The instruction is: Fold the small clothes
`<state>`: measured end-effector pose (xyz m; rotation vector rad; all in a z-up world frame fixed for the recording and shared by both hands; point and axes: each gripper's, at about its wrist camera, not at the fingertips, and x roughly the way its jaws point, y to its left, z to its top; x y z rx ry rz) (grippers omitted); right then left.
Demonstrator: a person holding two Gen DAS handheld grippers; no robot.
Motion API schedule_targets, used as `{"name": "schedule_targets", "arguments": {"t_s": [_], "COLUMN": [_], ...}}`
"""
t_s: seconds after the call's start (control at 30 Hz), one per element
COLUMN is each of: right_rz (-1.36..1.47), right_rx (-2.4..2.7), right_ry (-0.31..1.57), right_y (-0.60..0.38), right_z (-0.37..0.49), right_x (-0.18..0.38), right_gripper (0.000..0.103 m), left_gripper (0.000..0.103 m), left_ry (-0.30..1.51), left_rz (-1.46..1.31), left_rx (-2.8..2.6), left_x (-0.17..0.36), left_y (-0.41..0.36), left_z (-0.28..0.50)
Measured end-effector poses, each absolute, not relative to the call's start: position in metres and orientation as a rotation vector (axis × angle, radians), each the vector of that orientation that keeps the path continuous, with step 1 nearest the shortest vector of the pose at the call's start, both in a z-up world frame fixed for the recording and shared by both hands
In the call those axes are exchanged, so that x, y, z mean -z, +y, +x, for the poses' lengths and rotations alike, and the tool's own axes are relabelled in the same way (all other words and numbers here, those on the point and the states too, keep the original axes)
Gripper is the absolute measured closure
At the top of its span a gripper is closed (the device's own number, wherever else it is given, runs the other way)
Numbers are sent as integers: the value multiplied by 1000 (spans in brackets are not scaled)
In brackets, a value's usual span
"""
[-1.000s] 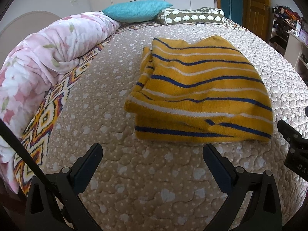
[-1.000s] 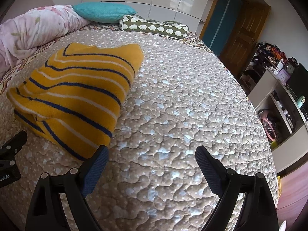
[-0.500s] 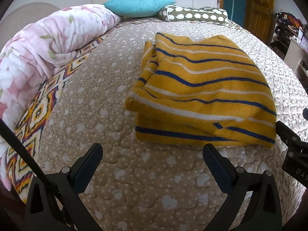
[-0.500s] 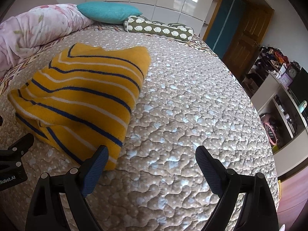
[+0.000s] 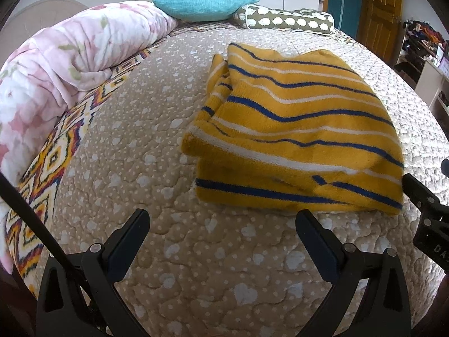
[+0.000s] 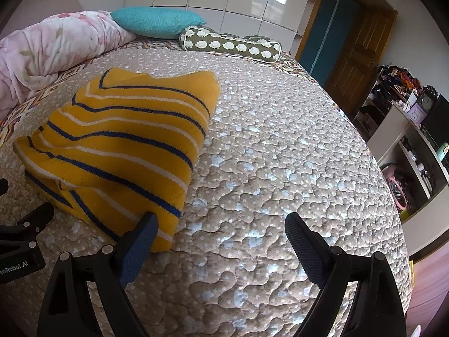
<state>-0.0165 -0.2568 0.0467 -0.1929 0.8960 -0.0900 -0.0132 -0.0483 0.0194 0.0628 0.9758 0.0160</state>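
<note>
A yellow knit sweater with blue and white stripes (image 5: 297, 129) lies folded into a thick rectangle on the beige quilted bed (image 5: 134, 146). It also shows at the left of the right wrist view (image 6: 120, 146). My left gripper (image 5: 221, 221) is open and empty, just short of the sweater's near edge. My right gripper (image 6: 220, 224) is open and empty, its left finger beside the sweater's near right corner. The right gripper's body shows at the right edge of the left wrist view (image 5: 429, 219).
A pink floral duvet (image 5: 56, 64) is rolled along the bed's left side. A teal pillow (image 5: 204, 4) and a green patterned bolster (image 5: 286, 21) lie at the head. Shelves with clutter (image 6: 415, 146) and a wooden door (image 6: 353, 53) stand to the right.
Both grippers have moved forward, closer to the sweater. The sweater lies as before; both grippers stay open.
</note>
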Motion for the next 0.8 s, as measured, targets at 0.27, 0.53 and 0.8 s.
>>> {"name": "schedule_targets", "arguments": {"t_s": [0.27, 0.53, 0.8], "right_rz": [-188, -194, -189], "right_rx": [69, 53, 53], "right_ry": [880, 882, 877], "right_y": [-252, -246, -247], "right_z": [-21, -25, -27], "right_x": [-53, -50, -51], "right_gripper": [9, 9, 9], "left_gripper": [0, 0, 0], "left_ry": [971, 953, 947], "left_rz": [56, 62, 60], "left_rx": [-12, -10, -8], "left_x": [-23, -29, -31], "left_y": [-50, -53, -53], "left_z": [-17, -24, -28]}}
